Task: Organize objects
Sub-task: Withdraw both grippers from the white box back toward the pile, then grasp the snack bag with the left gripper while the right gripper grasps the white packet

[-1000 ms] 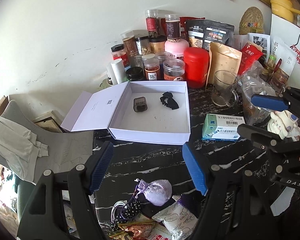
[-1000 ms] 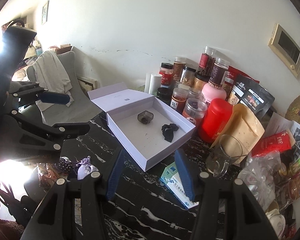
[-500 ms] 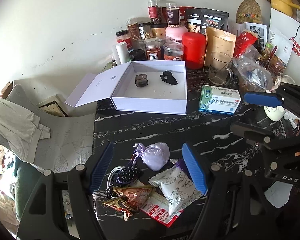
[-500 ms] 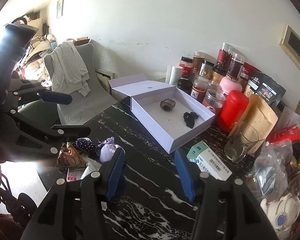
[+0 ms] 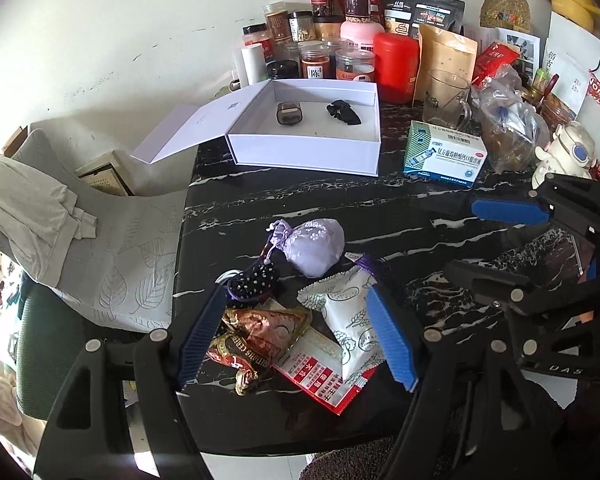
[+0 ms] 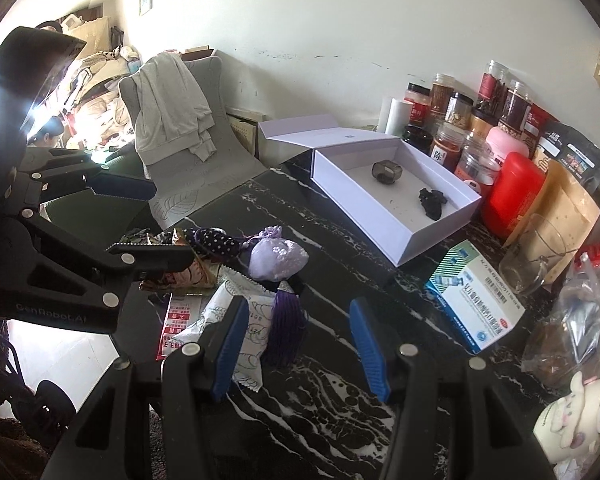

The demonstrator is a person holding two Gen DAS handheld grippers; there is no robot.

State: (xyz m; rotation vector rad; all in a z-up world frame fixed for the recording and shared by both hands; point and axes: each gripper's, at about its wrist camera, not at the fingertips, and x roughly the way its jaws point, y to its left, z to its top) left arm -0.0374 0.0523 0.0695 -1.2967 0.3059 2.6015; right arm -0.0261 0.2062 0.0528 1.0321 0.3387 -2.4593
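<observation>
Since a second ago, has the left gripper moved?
Yes. The left gripper has pulled back from the white box toward the table's near edge; its open jaws now frame the snack packets.

Black marble table (image 5: 380, 208): white box (image 5: 308, 152), med carton (image 5: 446, 156), sachet (image 5: 316, 246), snack packs (prob.) (image 5: 260, 332).

A lived-in home: food jars (image 5: 315, 65), draped armchair (image 6: 188, 148).

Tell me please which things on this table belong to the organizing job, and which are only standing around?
Part of the job:
white box, open
lavender pouch
polka-dot scrunchie
white leaf-print packet
brown wrapper
red-and-white sachet
medicine box, possibly

Just lying about:
spice jars
red canister
glass mug
kraft pouch
</observation>
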